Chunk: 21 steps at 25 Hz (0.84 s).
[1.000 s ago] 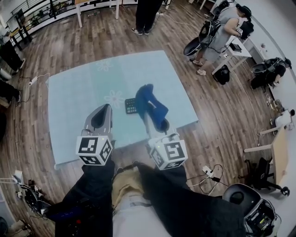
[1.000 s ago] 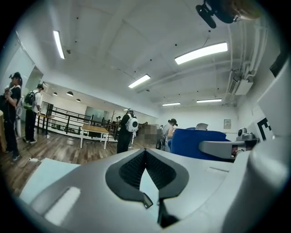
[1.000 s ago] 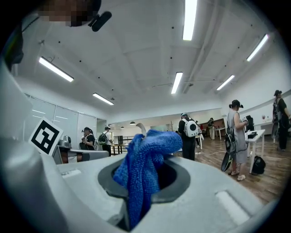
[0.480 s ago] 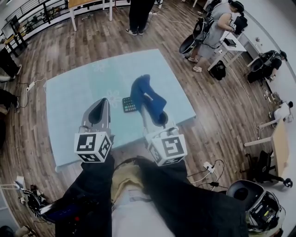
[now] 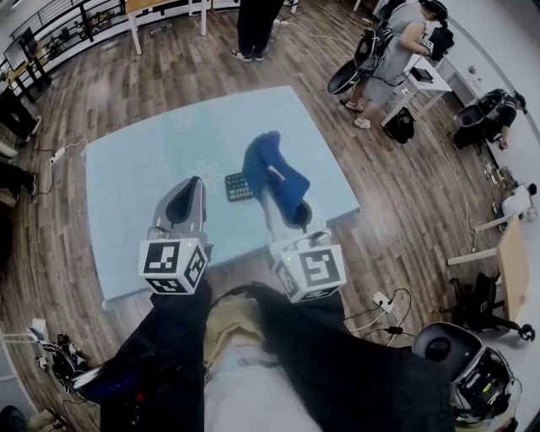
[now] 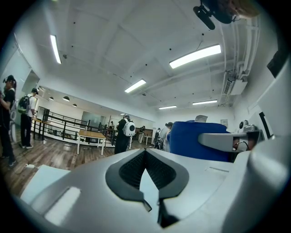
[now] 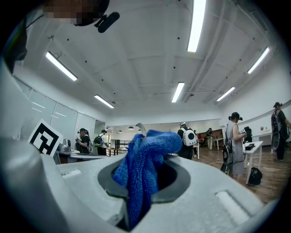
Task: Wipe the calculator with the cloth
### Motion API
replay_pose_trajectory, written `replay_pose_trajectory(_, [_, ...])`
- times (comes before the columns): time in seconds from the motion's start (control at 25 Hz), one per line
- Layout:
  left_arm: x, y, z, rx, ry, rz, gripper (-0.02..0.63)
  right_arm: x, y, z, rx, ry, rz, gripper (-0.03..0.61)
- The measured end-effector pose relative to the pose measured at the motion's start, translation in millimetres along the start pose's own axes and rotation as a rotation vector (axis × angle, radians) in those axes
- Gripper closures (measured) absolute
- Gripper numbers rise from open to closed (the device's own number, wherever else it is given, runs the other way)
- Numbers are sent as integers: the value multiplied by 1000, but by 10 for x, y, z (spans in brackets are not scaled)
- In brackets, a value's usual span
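A small dark calculator (image 5: 238,186) lies on the table with the light blue cover (image 5: 135,177), near its middle. My right gripper (image 5: 275,199) is shut on a blue cloth (image 5: 272,171), which hangs bunched up just right of the calculator and partly over it. In the right gripper view the blue cloth (image 7: 144,157) fills the space between the jaws of my right gripper (image 7: 142,136). My left gripper (image 5: 193,184) hovers left of the calculator, apart from it. In the left gripper view the left gripper (image 6: 145,153) is shut with nothing held.
The table's near edge (image 5: 228,261) runs just beyond both marker cubes. Wooden floor surrounds the table. A person (image 5: 256,25) stands beyond the far edge. More people, a white desk (image 5: 422,80) and chairs are at the right. Cables (image 5: 384,308) lie on the floor.
Almost nothing has moved. The head view has shifted slightly; both grippers and the cloth keep their places beside the calculator.
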<state>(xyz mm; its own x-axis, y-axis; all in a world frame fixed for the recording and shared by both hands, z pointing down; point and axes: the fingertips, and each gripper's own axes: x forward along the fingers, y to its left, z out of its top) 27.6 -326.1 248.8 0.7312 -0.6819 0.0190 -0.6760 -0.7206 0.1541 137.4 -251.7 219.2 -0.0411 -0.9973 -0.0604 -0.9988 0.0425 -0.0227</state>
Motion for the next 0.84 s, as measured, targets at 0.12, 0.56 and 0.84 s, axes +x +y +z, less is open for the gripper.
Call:
replay_pose_trajectory(0.12, [18, -34, -9, 1, 5, -6, 614, -10, -21, 9, 1, 8, -6, 514])
replay_pose_trajectory(0.56, [56, -70, -7, -5, 14, -16, 614, -10, -52, 27, 6, 4, -6, 514])
replay_pose_trajectory(0.84, [-34, -96, -37, -7, 18, -12, 614, -98, 7, 5, 6, 5, -4, 513])
